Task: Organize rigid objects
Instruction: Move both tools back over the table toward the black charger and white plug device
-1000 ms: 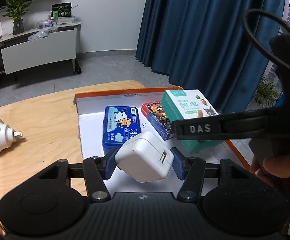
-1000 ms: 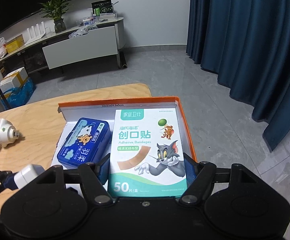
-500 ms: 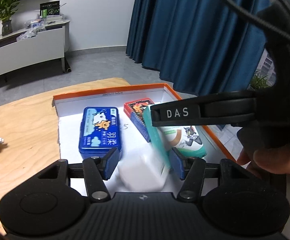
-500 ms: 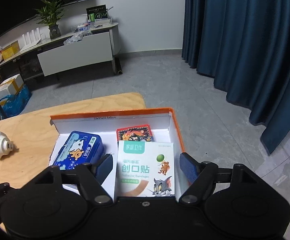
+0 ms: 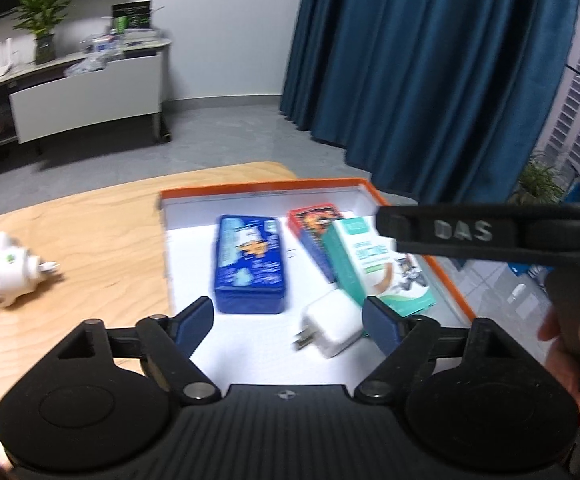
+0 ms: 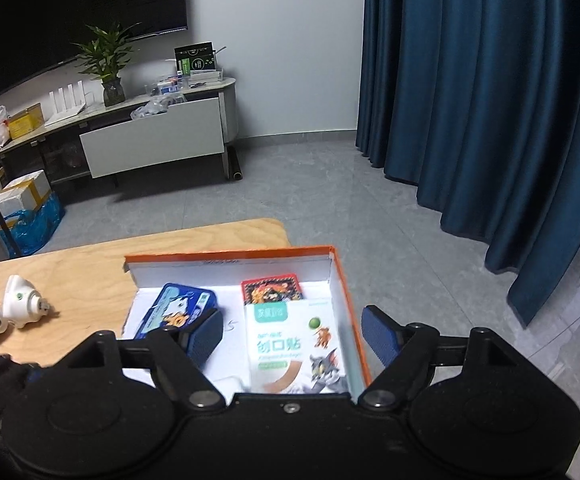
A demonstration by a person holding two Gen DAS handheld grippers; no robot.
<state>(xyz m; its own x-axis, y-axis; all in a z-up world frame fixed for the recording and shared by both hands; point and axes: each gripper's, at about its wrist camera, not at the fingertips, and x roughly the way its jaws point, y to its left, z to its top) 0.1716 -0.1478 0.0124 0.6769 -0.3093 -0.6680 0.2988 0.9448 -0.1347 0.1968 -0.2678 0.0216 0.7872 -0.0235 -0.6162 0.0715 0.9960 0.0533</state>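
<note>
Inside the orange-rimmed box on the wooden table, the white charger lay at five o'clock from the blue tin, touching the bandage box. Over it, the left gripper was opening, its pads clear of the charger. At three o'clock, the right gripper was opening too, above the bandage box and clamping nothing.

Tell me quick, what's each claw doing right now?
Left gripper: jaws opening, holding nothing; white charger lies free in the box.
Right gripper: jaws opening, bandage box released below.
</note>
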